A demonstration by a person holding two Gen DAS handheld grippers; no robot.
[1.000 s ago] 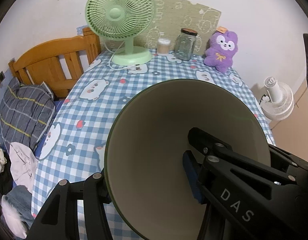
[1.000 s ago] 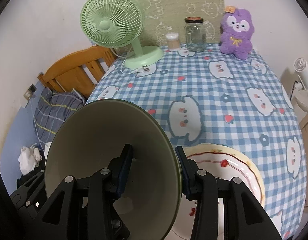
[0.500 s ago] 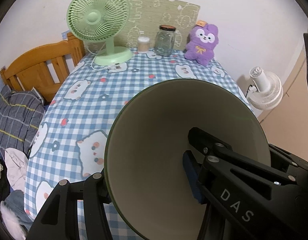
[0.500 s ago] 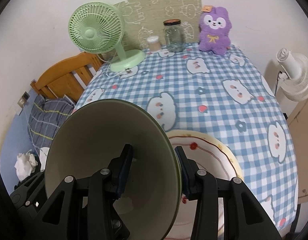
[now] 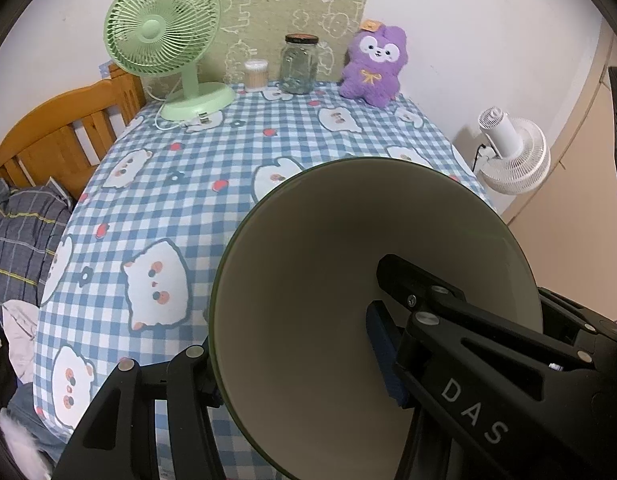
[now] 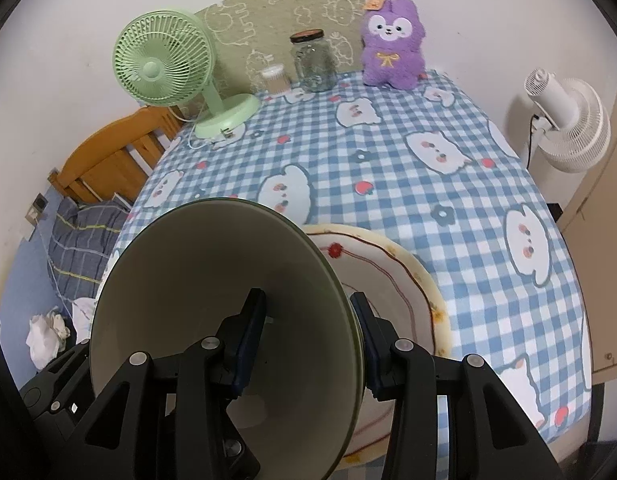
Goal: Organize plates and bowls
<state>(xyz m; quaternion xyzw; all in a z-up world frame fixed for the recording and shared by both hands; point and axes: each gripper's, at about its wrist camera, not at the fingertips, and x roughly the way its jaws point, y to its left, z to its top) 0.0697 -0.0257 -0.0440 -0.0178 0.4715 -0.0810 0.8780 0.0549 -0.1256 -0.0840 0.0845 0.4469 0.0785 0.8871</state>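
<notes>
Two fans [image 5: 164, 36] [image 5: 512, 156], jar [image 5: 298, 64], plush [image 5: 374, 66]

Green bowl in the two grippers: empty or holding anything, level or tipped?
Empty and tipped. The bowl shows only bare cream inside, mouth turned toward both cameras, rim clamped by the right gripper and left gripper.

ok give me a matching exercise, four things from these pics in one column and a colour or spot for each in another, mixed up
Things:
1. desk fan
2. plush toy
3. glass jar
4. plate

Descriptions:
a. cream with a red line and a strawberry, near edge of the table
b. pale green, back left of the table
c. purple, back right by the wall
d. clear with a dark lid, between the fan and the plush toy

Pairs: 1-b, 2-c, 3-d, 4-a
</notes>
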